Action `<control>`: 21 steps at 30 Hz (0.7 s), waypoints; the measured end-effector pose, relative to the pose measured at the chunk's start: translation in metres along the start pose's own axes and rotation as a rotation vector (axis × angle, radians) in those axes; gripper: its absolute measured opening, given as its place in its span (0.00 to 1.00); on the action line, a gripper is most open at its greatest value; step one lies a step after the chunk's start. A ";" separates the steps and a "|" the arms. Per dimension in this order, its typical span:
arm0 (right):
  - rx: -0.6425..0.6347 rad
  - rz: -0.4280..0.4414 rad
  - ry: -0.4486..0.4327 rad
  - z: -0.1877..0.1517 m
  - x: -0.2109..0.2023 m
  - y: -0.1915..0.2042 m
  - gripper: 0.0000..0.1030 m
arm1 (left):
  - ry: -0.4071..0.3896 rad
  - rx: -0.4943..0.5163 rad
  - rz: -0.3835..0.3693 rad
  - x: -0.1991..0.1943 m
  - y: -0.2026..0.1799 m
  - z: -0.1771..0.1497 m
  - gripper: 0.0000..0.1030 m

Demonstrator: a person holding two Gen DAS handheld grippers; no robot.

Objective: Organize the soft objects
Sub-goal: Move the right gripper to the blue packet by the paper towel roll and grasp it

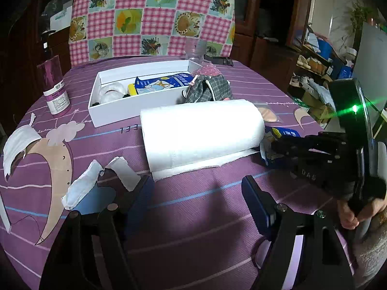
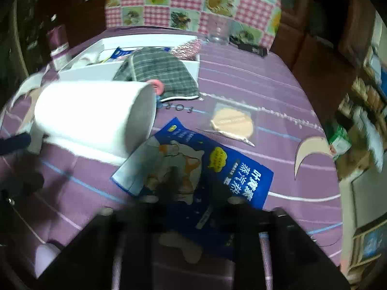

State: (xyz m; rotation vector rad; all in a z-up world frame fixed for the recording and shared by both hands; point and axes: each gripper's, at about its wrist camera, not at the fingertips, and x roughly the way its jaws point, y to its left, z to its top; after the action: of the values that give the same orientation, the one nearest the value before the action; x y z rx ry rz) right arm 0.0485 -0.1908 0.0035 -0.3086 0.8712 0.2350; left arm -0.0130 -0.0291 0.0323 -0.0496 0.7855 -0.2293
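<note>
My left gripper (image 1: 198,194) hovers open over bare purple cloth, nothing between its blue pads (image 1: 142,193). Just beyond it lies a white paper towel roll (image 1: 200,135) with a loose sheet trailing. To its right, my right gripper (image 1: 274,145) is shut on a flat blue packet (image 1: 284,134). In the blurred right wrist view its dark fingers (image 2: 170,183) pinch the near part of that blue packet (image 2: 212,162) beside the paper towel roll (image 2: 92,113). A white box (image 1: 116,111) behind holds another blue packet (image 1: 159,84) and white fluffy items; a plaid cloth (image 1: 208,89) drapes over its right end.
Two white face masks (image 1: 19,145) (image 1: 82,186) lie at the left of the table. A purple bottle (image 1: 55,87) stands at the back left. A beige puff in a clear sleeve (image 2: 232,124) lies right of the roll. A chair with a pink checked cover (image 1: 152,17) stands behind.
</note>
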 end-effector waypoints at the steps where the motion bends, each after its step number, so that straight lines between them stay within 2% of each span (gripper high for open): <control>1: -0.001 0.006 0.000 0.000 0.000 -0.001 0.09 | 0.001 0.000 0.000 0.000 0.000 0.000 0.74; 4: 0.050 0.060 0.006 -0.001 -0.003 -0.012 0.00 | 0.002 0.000 0.001 0.000 0.000 0.000 0.74; 9: 0.154 0.133 0.009 0.000 -0.005 -0.029 0.00 | 0.008 -0.004 0.002 0.002 0.001 -0.001 0.74; 14: 0.230 0.203 -0.075 0.001 -0.025 -0.045 0.00 | -0.001 -0.005 -0.030 0.000 0.001 0.000 0.74; 18: 0.330 0.241 -0.082 0.003 -0.026 -0.068 0.02 | 0.017 -0.029 -0.171 0.001 0.000 0.006 0.74; 20: 0.390 0.222 -0.040 0.002 -0.017 -0.079 0.07 | 0.054 -0.056 -0.247 0.005 -0.005 0.011 0.74; 21: 0.416 0.210 -0.019 0.002 -0.012 -0.084 0.14 | 0.081 -0.073 -0.287 0.008 -0.008 0.014 0.74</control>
State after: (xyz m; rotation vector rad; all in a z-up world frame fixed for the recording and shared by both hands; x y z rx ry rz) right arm 0.0697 -0.2694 0.0286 0.1731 0.9106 0.2438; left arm 0.0008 -0.0390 0.0372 -0.2235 0.8668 -0.4768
